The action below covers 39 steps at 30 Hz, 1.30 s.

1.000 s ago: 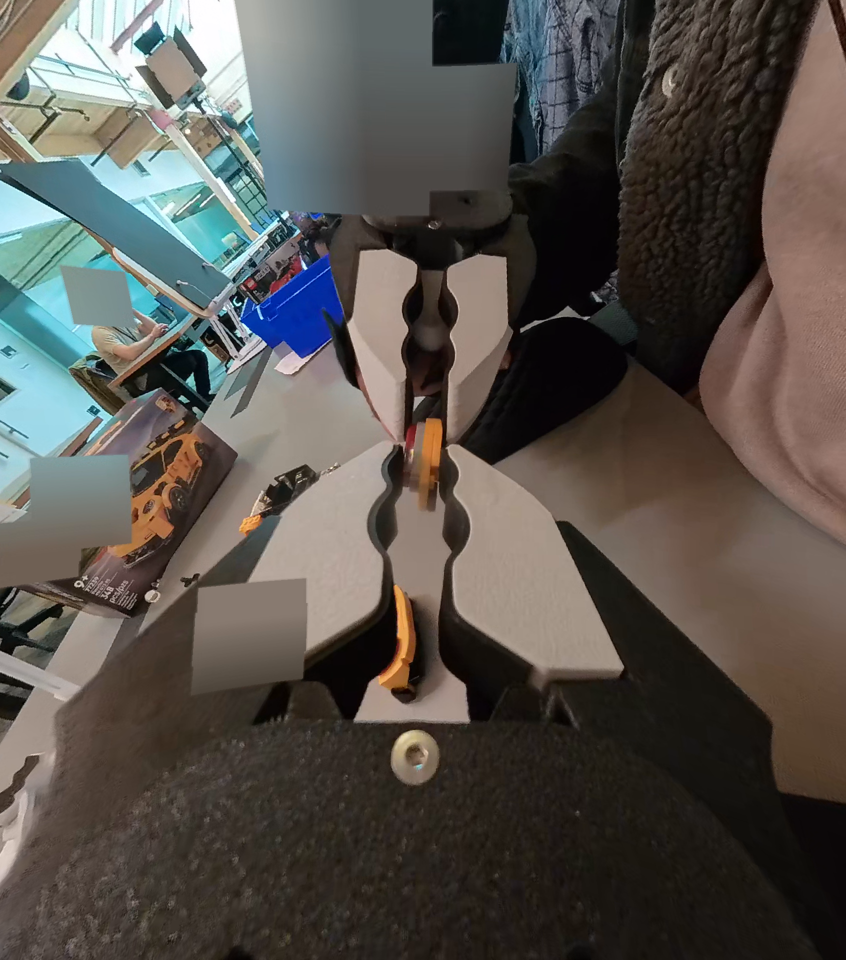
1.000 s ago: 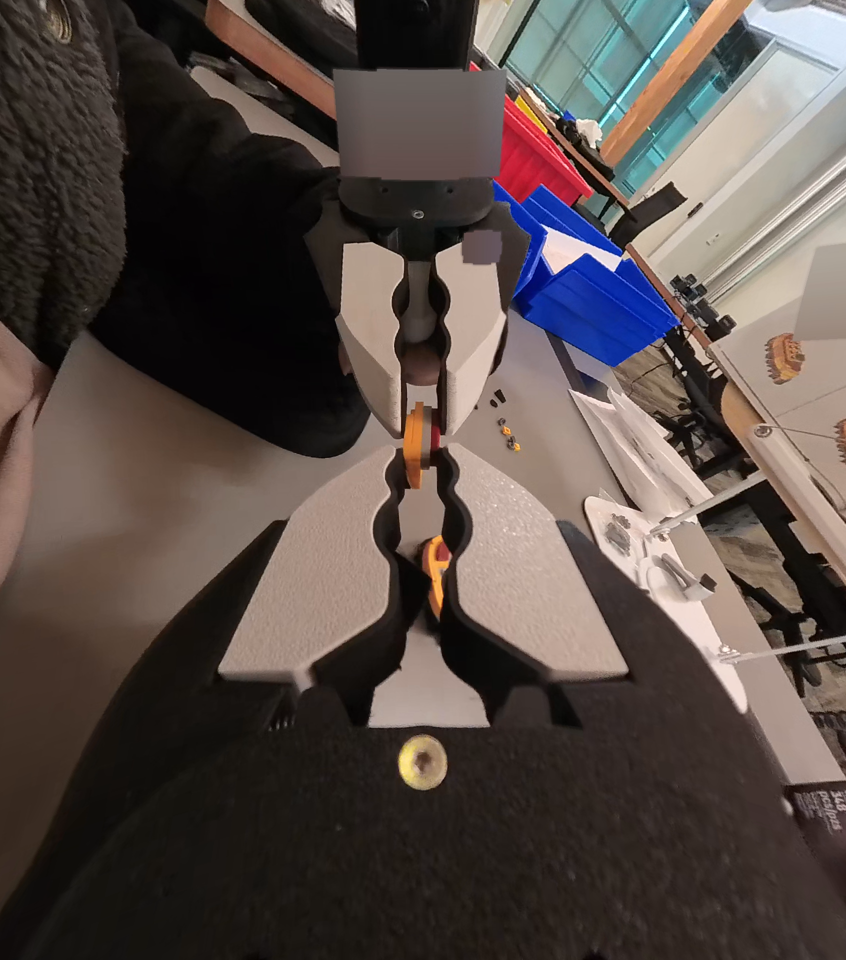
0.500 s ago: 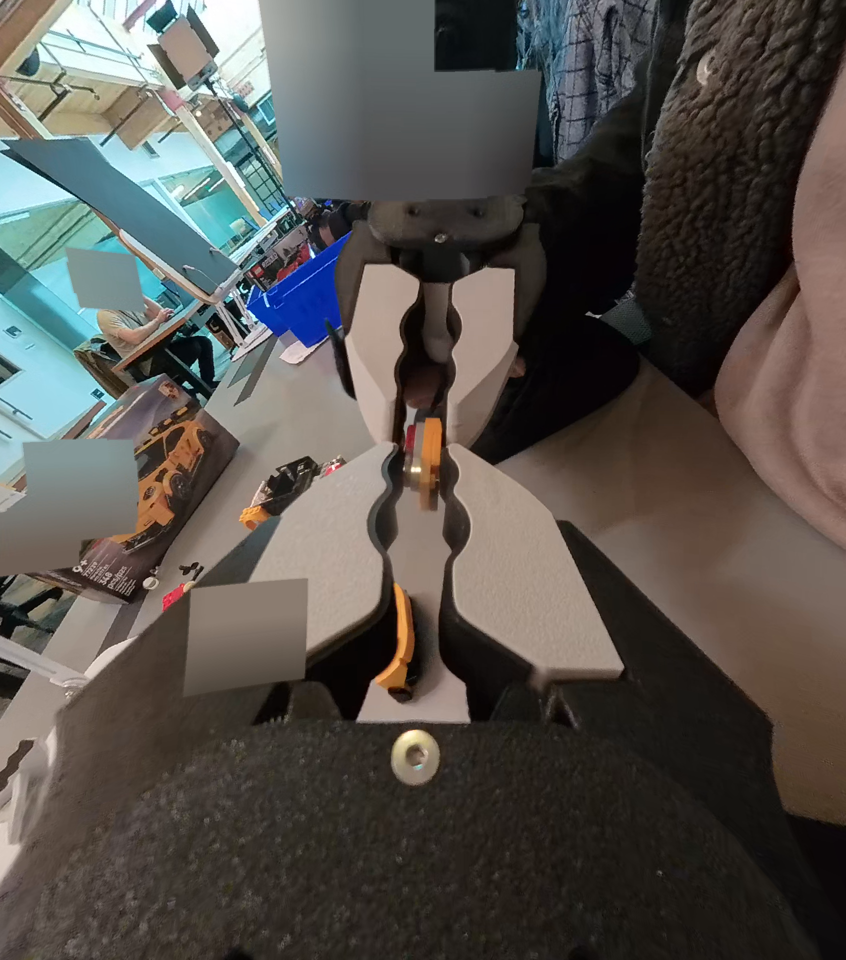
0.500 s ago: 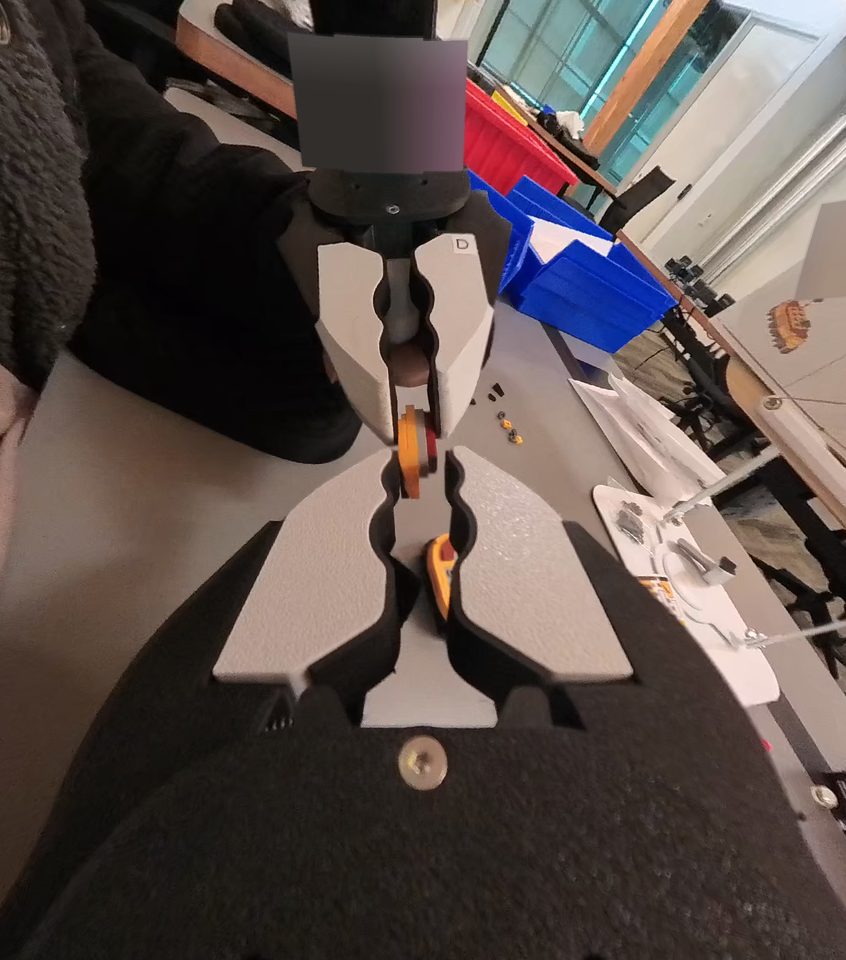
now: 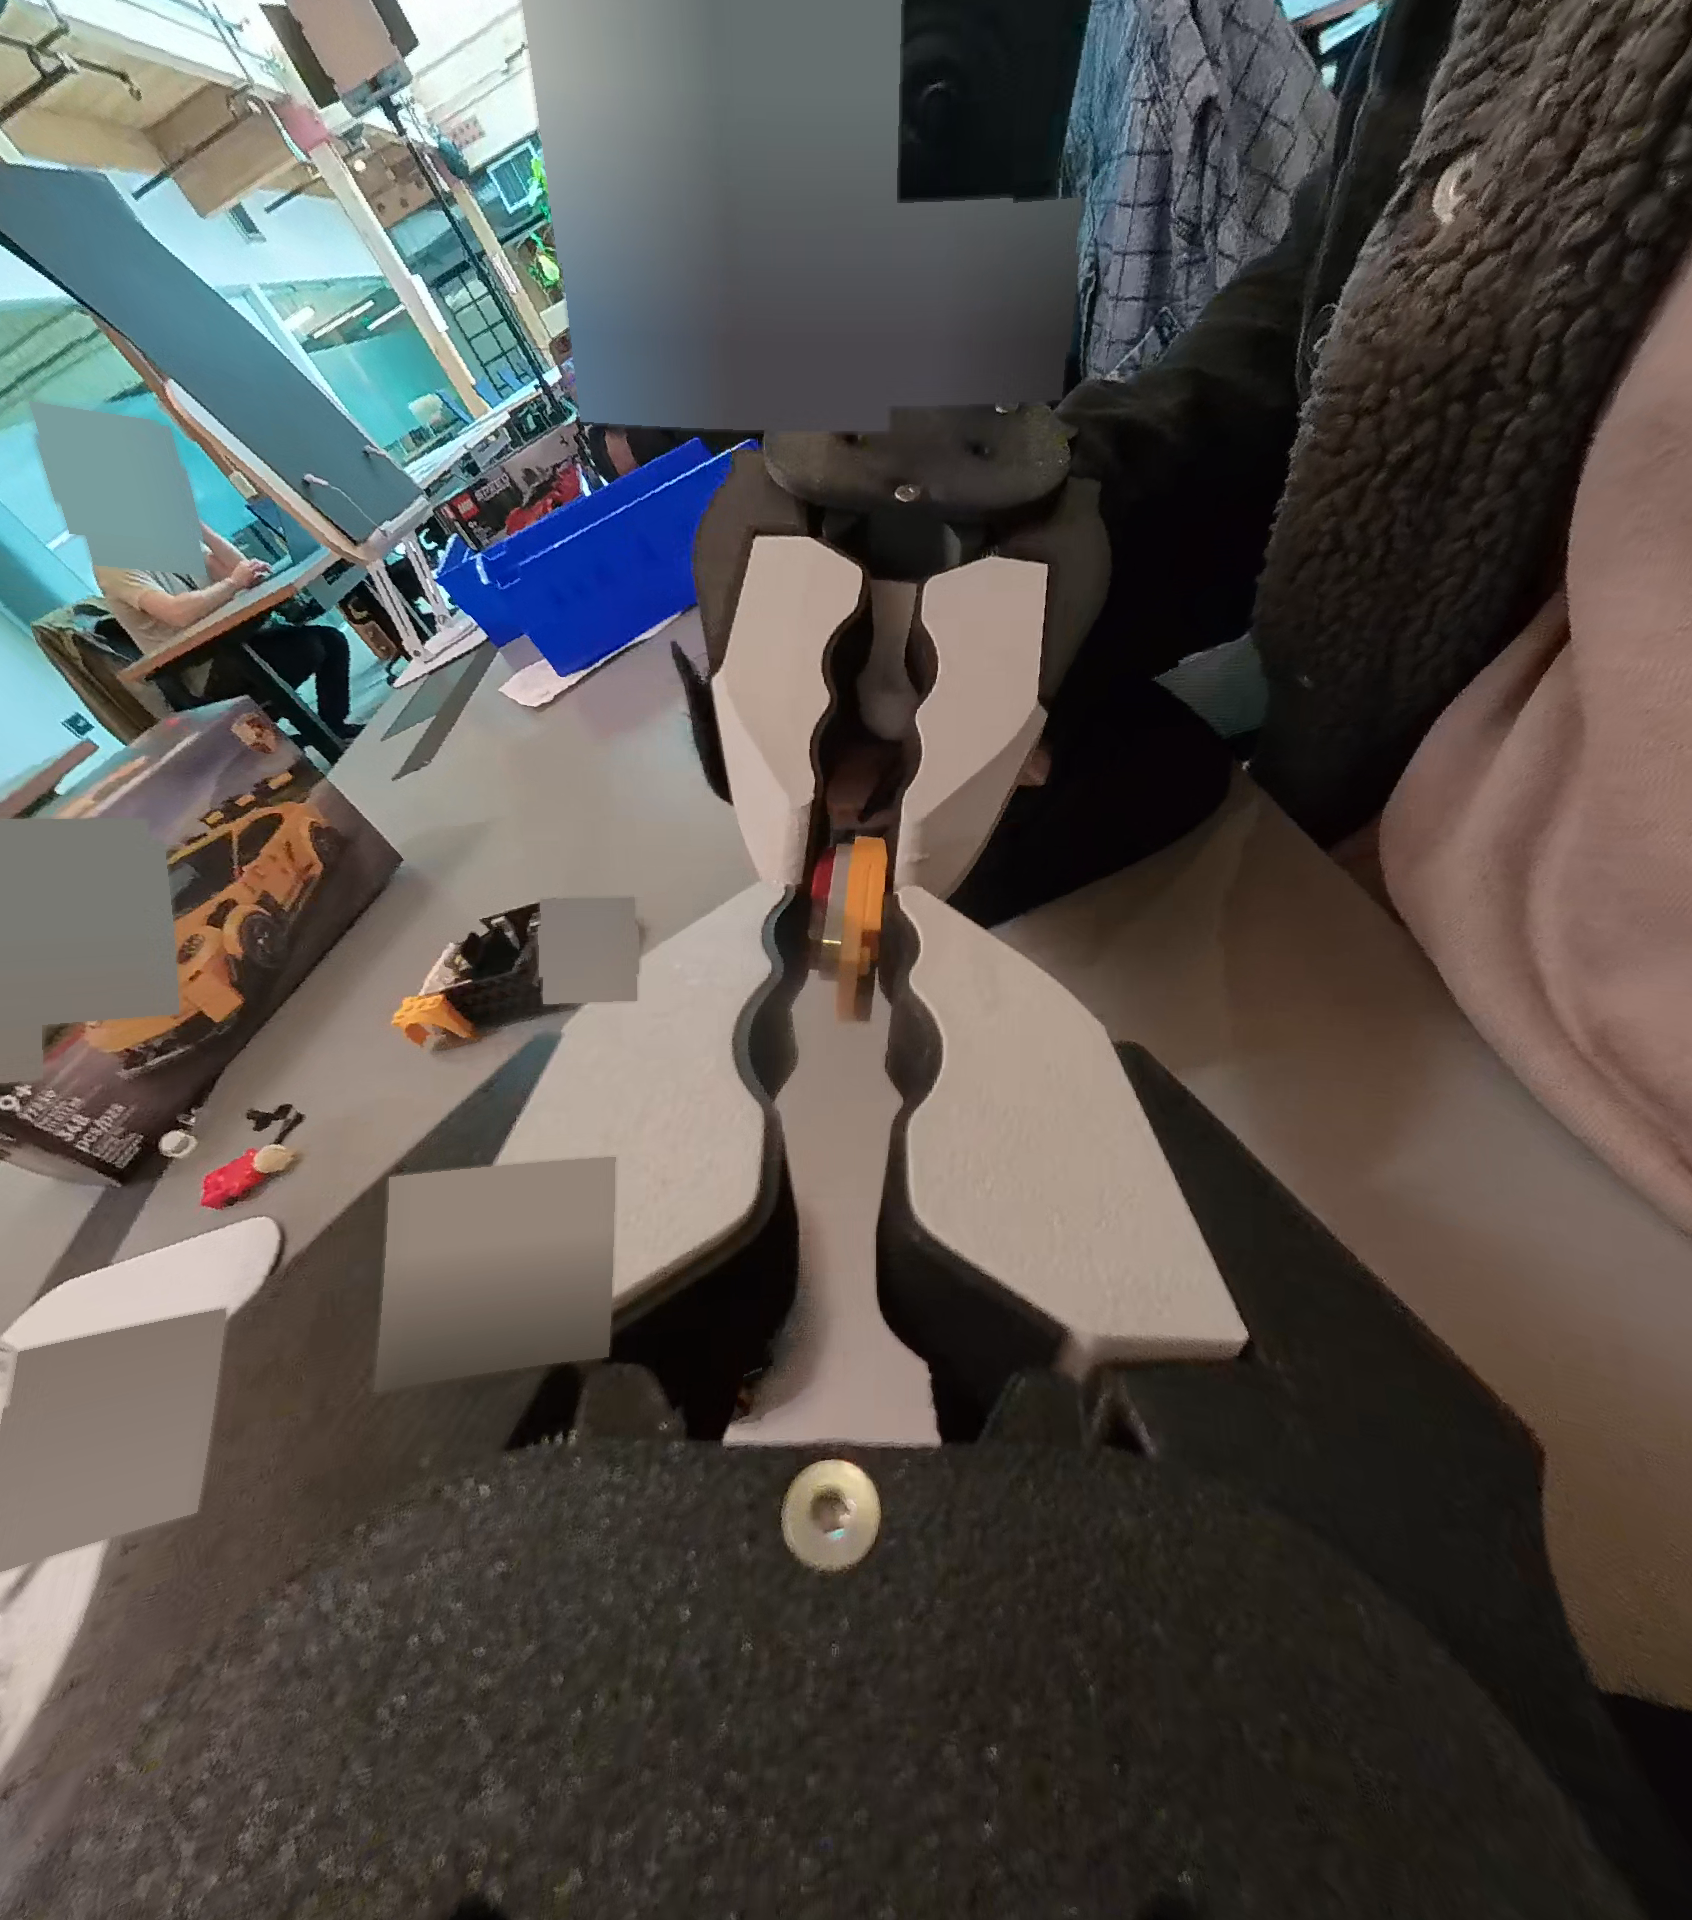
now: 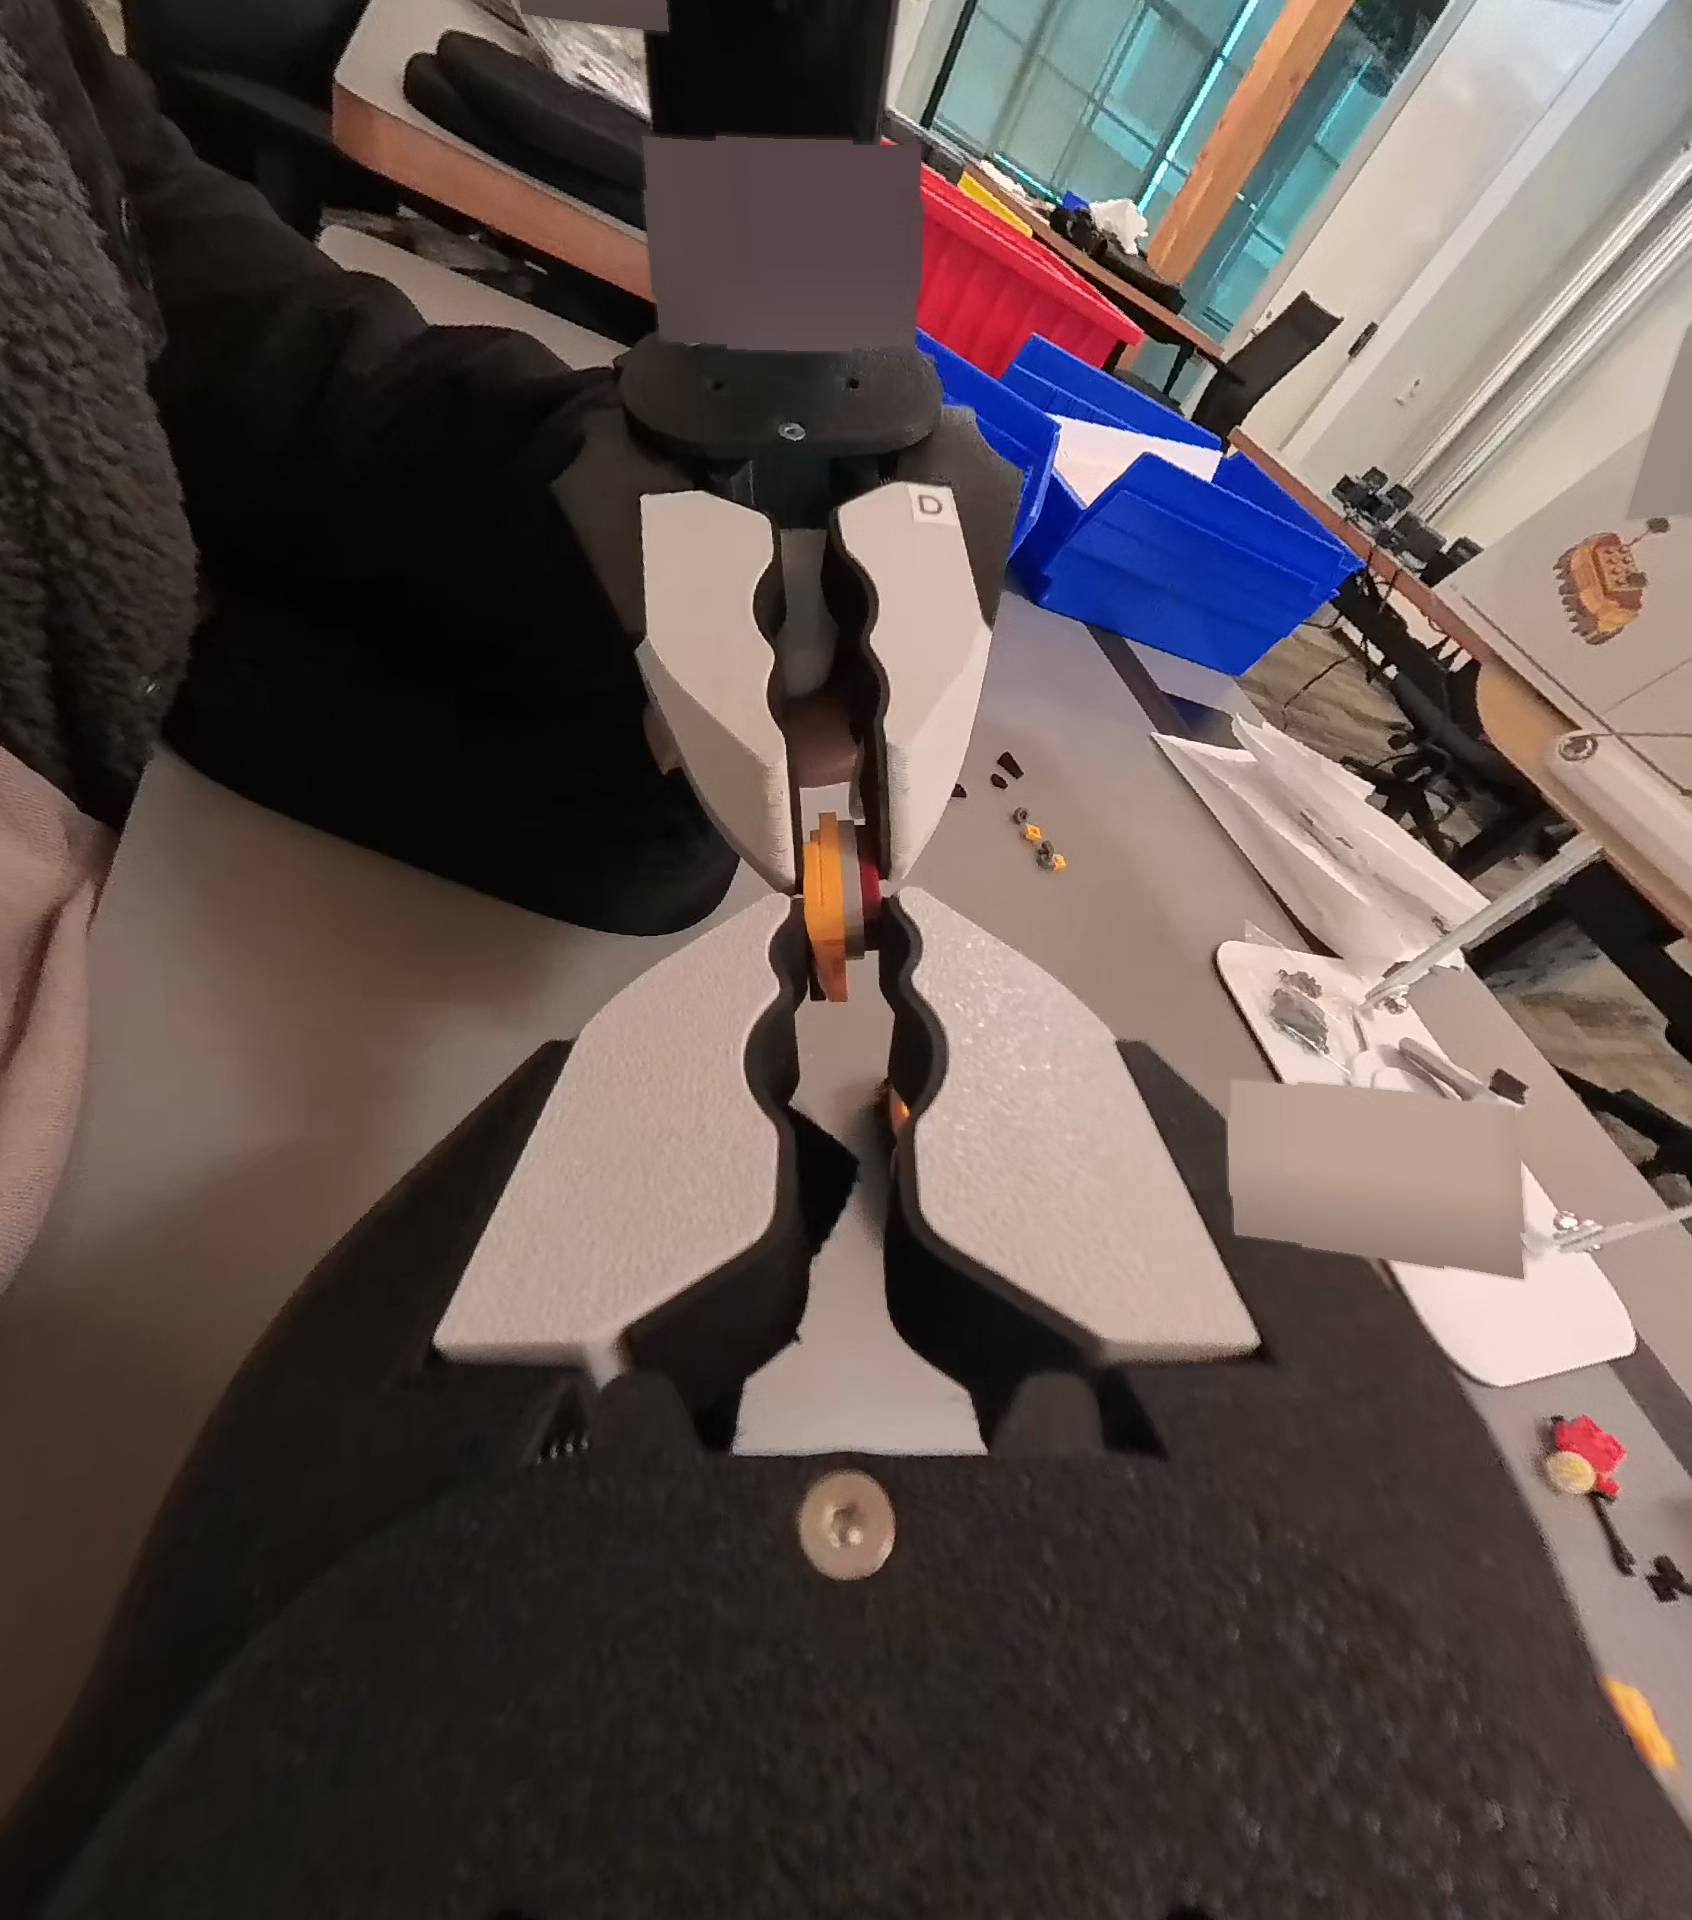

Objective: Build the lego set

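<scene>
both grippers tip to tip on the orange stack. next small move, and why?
Probably press the tips straight together. The left gripper and right gripper face each other above the grey table, both closed on the orange-red-grey Lego stack; layers look stacked, full seating unclear.

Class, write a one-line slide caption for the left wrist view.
Two hand-held grippers meet tip to tip over a grey table, pinching a small orange and red lego assembly between them.

My right gripper (image 6: 840,940) pinches the small orange-and-red lego stack (image 6: 837,914) tip to tip with my left gripper (image 6: 826,852), above the grey table (image 6: 1133,790); blue bins (image 6: 1185,551) sit behind.
</scene>
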Each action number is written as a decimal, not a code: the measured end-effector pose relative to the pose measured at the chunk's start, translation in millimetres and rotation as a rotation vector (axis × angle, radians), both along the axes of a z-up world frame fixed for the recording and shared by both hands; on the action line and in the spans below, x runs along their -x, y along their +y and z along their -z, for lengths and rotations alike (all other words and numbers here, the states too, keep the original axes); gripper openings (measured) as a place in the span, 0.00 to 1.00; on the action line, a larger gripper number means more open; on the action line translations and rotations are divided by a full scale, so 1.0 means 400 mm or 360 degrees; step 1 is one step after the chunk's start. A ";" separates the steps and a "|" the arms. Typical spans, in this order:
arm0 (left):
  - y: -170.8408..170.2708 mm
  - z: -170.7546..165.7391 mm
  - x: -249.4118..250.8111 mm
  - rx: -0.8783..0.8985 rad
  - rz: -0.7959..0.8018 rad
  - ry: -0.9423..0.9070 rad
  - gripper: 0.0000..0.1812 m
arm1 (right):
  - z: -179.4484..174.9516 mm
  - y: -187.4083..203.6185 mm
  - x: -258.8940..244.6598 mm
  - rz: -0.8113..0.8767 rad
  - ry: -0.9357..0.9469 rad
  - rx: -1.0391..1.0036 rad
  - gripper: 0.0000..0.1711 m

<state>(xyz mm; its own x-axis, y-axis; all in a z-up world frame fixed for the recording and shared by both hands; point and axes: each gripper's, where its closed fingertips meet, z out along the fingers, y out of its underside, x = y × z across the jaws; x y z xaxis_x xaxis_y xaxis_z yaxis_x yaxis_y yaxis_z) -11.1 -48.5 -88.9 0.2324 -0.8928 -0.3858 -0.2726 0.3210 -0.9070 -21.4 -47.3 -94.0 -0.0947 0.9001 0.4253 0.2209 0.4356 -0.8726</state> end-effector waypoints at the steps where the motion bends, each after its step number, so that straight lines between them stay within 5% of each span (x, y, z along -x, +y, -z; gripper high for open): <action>1: 0.000 0.003 -0.001 0.0017 0.0002 0.0001 0.07 | 0.003 0.000 -0.001 0.0003 -0.0005 0.0023 0.07; 7: 0.023 0.024 0.015 0.0270 0.0019 -0.0068 0.08 | 0.024 0.020 0.012 0.0101 0.0039 0.0350 0.08; 14: 0.028 -0.034 0.032 0.0575 0.0150 -0.0482 0.10 | -0.075 0.029 0.005 0.0006 0.0446 0.0851 0.08; 19: 0.019 -0.048 0.029 0.0571 0.0176 -0.0531 0.00 | -0.080 0.022 0.025 -0.0020 0.0493 0.0925 0.08; 33: 0.039 -0.007 0.041 0.0763 0.0142 -0.0436 0.00 | 0.000 0.042 0.028 0.0069 0.0173 0.0893 0.08; 36: 0.056 0.002 0.045 0.0739 0.0072 -0.0426 0.00 | -0.003 0.074 0.014 0.0150 0.0220 0.0970 0.08; 39: 0.142 0.038 0.094 0.0701 -0.0290 -0.0355 0.02 | -0.003 0.116 -0.005 0.0215 0.0240 0.1099 0.08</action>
<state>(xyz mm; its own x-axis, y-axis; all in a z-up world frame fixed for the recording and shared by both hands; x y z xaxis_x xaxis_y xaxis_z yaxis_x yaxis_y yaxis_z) -48.8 8.4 -104.3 0.4328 -0.8966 0.0936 -0.0733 -0.1385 -0.9876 -19.4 -1.0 -93.0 0.0515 0.9680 -0.2456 0.0895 -0.2494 -0.9643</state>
